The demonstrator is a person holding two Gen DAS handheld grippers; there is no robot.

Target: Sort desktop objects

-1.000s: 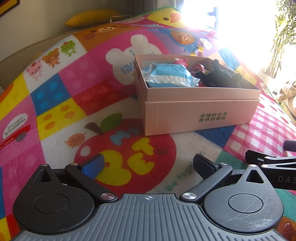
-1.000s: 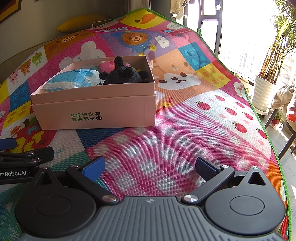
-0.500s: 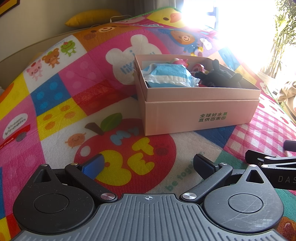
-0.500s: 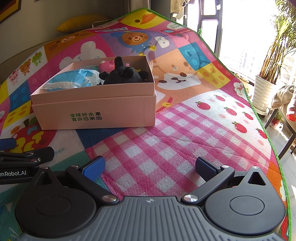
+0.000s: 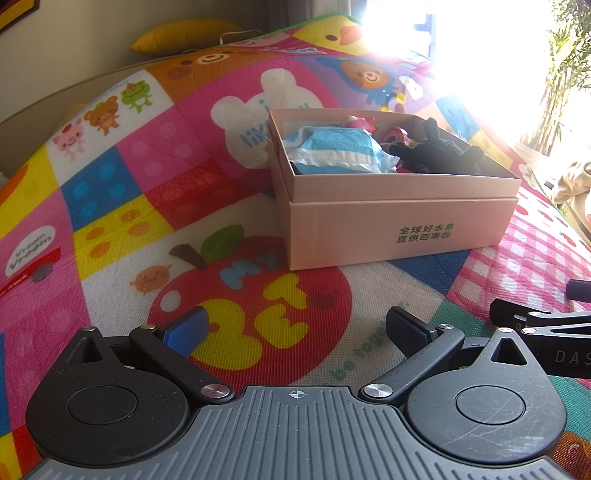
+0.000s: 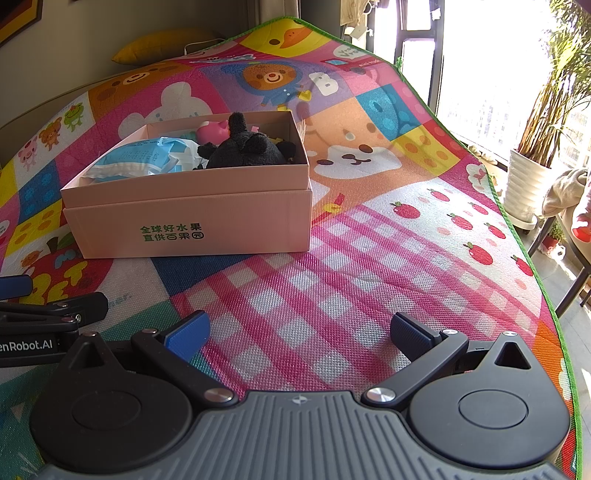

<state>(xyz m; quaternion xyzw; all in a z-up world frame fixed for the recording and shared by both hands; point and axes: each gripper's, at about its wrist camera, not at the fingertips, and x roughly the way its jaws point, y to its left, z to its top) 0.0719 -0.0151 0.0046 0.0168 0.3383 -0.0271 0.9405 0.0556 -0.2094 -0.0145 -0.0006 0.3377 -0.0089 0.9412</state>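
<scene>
Left wrist view, left to right. Colourful cartoon-print foam play mat [image 5: 110, 206] across the whole surface; yellow cushion [image 5: 184, 35] at far edge by the wall. Left gripper [image 5: 295, 328] low over the red apple print, fingers spread wide, nothing between them, blue pad [image 5: 186, 328] on the left finger. Pale pink cardboard box with green printed characters [image 5: 399, 229] ahead and slightly right, lid off, standing flat on the mat. Inside, from left: blue-and-white plastic packet [image 5: 336, 155], pink-red small toy [image 5: 360, 123] behind it (details too small to tell), black plush toy [image 5: 439, 153] at the right end. Far right edge: part of the other tool, black links only.

Right wrist view, left to right. Black links of the left tool at lower left edge. Same pink box [image 6: 192, 218] up and to the left, well apart from the right gripper [image 6: 299, 330]. Packet [image 6: 136, 162], pink toy [image 6: 212, 131], black plush [image 6: 247, 149] all inside the box. Right gripper over the pink checked patch, fingers wide apart, holding nothing. White ribbed plant pot [image 6: 528, 192] on the floor beyond the mat's green edge.
</scene>
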